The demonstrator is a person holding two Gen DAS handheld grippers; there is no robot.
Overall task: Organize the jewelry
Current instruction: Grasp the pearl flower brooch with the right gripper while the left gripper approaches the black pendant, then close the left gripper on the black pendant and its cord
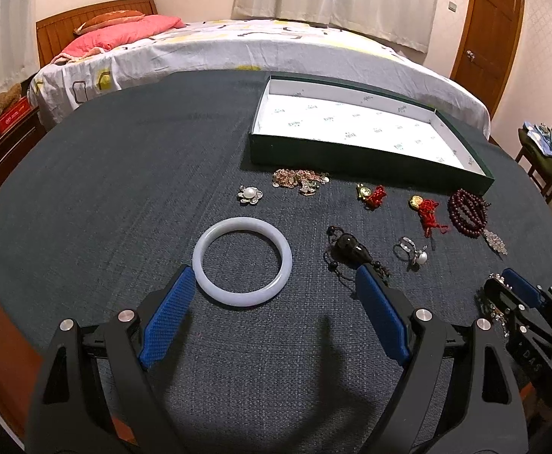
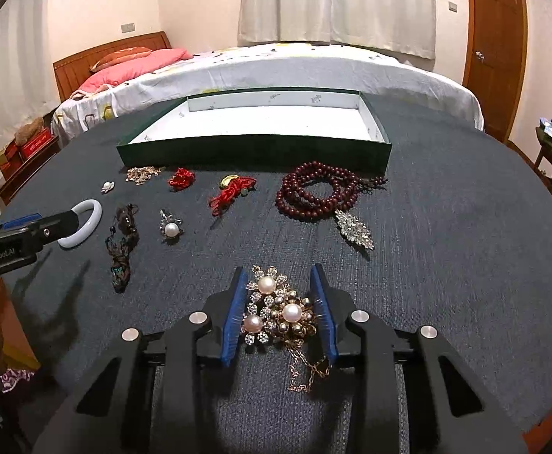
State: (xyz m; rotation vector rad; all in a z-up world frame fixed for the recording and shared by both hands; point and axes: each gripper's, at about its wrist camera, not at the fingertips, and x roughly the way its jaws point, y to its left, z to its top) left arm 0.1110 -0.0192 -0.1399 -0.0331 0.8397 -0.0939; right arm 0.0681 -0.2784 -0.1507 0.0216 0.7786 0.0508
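The left gripper point(image 1: 272, 283) stands wide apart around the near part of the white bangle point(image 1: 242, 261) on the table cloth point(image 1: 124, 189), while the right gripper point(image 2: 279, 280) is closed on the pearl brooch point(image 2: 276, 310).

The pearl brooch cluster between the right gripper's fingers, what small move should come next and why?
Probably close the right gripper a little more, then lift. The pearl brooch cluster sits between the blue pads, seemingly touching them, but it lies on the table cloth and its chain trails loose.
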